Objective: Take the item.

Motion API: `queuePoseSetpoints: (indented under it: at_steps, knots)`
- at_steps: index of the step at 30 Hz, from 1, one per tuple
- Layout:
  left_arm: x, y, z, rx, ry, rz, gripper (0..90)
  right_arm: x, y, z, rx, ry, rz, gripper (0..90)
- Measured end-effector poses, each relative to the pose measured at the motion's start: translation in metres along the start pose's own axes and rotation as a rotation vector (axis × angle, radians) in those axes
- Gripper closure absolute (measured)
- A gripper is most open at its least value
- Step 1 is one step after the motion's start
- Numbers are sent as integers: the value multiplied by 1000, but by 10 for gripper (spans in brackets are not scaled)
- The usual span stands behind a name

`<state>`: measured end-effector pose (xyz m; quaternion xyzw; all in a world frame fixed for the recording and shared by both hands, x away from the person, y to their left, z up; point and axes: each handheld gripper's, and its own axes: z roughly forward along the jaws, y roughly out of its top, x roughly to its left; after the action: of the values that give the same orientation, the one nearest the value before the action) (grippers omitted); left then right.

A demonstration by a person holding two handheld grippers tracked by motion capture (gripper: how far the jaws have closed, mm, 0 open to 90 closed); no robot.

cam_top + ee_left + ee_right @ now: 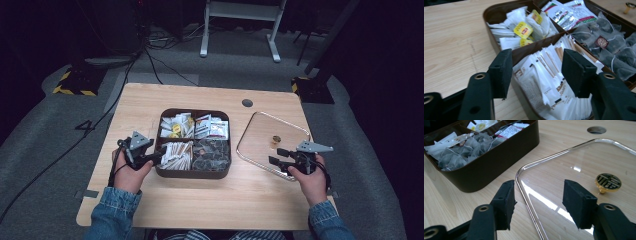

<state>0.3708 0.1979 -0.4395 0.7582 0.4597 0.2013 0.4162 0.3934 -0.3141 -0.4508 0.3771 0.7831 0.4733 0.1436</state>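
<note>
A dark brown box (192, 175) with four compartments sits mid-table. It holds white sachets (541, 75), yellow-tagged tea bags (523, 29), printed packets (216, 127) and dark mesh bags (456, 155). My left gripper (159, 156) is at the box's left wall (496, 15). Its jaws are open, one outside the wall and one over the white sachets, pressing nothing. A clear glass lid (265, 132) with a gold knob (608, 182) lies flat to the right of the box. My right gripper (539, 197) is open, its jaws straddling the lid's near rim (524, 182) without touching it.
A round cable hole (247, 103) is in the tabletop behind the lid. A white desk frame (240, 25) and cables lie on the grey floor beyond the table. Bare wood runs along the table's near edge (210, 210).
</note>
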Motion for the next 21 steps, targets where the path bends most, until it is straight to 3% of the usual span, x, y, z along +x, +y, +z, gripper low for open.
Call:
queuePoseSetpoints:
  at_steps: [7, 11, 15, 21]
  knots:
    - [-5, -1, 16, 113, -3, 24, 559, 4, 0, -14, -74, -18, -15, 468]
    - [-7, -3, 22, 168, 34, 59, 635, 3, 0, -16, -109, -37, -13, 468]
    - [-10, -4, 26, 209, 58, 82, 705, 4, 0, -16, -112, -37, -10, 468]
    - [-9, -5, 30, 241, 61, 84, 775, 6, 0, -15, -110, -34, -17, 468]
